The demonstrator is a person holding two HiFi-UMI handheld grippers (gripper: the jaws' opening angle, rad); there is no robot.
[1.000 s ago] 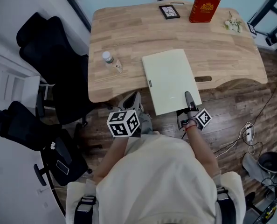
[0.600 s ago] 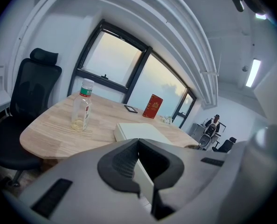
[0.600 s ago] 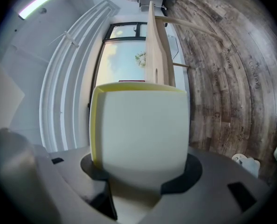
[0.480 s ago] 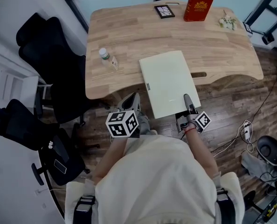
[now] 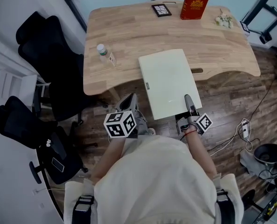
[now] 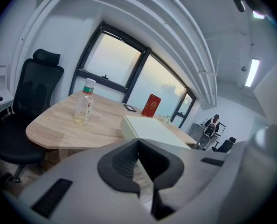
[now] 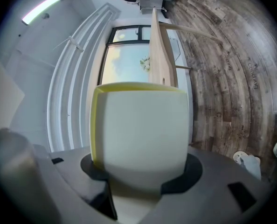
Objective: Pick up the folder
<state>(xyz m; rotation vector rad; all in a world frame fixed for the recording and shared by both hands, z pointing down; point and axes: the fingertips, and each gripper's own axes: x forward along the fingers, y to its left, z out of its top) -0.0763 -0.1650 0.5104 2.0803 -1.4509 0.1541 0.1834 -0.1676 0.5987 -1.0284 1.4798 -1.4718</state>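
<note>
Pale-yellow folder (image 5: 168,82) is seen projecting past the wooden table's (image 5: 129,31) near edge, its near end clamped between the right gripper's (image 5: 189,107) jaws (pads pressed on both faces). The left gripper's (image 6: 138,146) jaws are found closed together, nothing held.

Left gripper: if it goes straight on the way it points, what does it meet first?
Probably the folder: its near corner shows right above the left gripper and its shut jaws. Depth is unclear; it could pass under and meet the table edge.
</note>
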